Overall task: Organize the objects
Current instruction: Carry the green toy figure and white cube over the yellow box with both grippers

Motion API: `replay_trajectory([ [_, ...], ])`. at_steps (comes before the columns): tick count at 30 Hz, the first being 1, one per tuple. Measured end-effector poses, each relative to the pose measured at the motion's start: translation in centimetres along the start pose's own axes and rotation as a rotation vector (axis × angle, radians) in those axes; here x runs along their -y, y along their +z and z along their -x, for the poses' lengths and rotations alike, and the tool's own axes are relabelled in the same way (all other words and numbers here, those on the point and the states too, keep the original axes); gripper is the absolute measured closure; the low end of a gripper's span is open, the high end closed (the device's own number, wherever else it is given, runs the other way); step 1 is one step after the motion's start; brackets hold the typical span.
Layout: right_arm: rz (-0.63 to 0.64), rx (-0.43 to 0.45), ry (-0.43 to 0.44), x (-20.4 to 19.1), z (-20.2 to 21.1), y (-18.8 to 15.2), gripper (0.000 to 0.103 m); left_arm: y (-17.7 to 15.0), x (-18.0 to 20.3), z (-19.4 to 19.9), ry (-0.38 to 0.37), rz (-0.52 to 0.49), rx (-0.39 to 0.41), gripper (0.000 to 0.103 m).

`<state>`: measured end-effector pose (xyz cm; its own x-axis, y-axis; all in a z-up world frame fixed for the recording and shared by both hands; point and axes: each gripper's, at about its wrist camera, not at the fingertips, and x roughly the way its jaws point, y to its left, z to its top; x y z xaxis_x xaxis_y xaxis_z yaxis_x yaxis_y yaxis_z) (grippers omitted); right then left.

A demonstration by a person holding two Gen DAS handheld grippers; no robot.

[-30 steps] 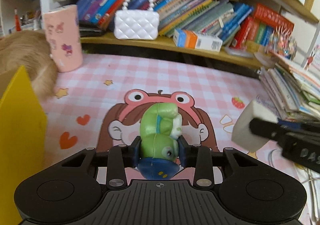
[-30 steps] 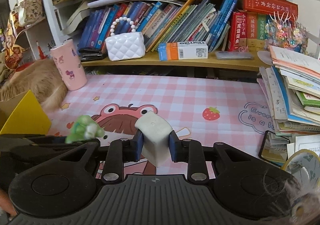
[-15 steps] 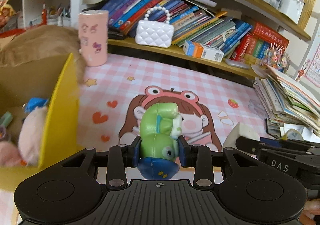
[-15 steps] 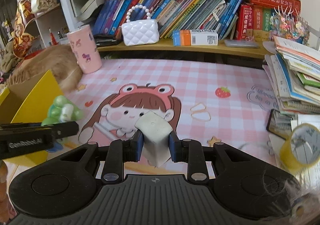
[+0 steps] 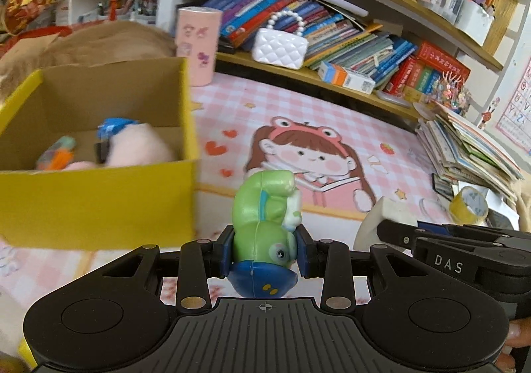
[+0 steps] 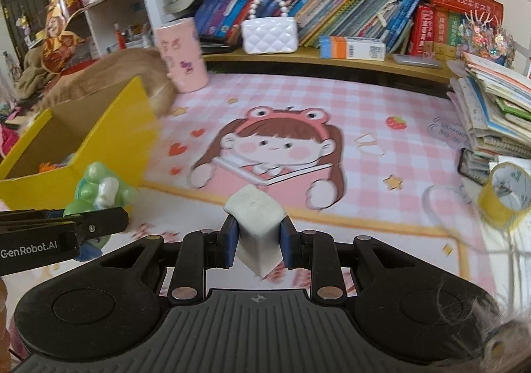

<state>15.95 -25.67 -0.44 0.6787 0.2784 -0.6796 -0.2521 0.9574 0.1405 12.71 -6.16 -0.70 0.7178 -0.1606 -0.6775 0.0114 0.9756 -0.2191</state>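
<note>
My left gripper is shut on a green frog toy with a blue base, held above the pink mat, just right of the yellow cardboard box. The box holds a pink plush and small toys. My right gripper is shut on a white block, held above the mat's front edge. The frog toy and the box also show at the left of the right wrist view; the white block shows at the right of the left wrist view.
A pink cup stands at the mat's back left. A white quilted purse and an orange-white carton sit on the low bookshelf. A book stack and a yellow tape roll lie at the right.
Both grippers have pulled back and risen, still holding their objects. The left gripper has swung left, so the yellow box's open inside now shows.
</note>
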Motion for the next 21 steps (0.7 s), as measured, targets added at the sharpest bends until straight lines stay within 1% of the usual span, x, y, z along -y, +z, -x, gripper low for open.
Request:
replay_trajectory([
  [12,0.093,-0.01,0.098,-10.2,2.5,-3.3,0.08,-3.7,-7.5,6.9,0.08,0.085,0.03,0.068],
  [21,0.155,-0.005,0.153,-15.5,4.3,-5.5,0.08,-6.3,-11.2,11.4,0.137,0.145,0.08,0.068],
])
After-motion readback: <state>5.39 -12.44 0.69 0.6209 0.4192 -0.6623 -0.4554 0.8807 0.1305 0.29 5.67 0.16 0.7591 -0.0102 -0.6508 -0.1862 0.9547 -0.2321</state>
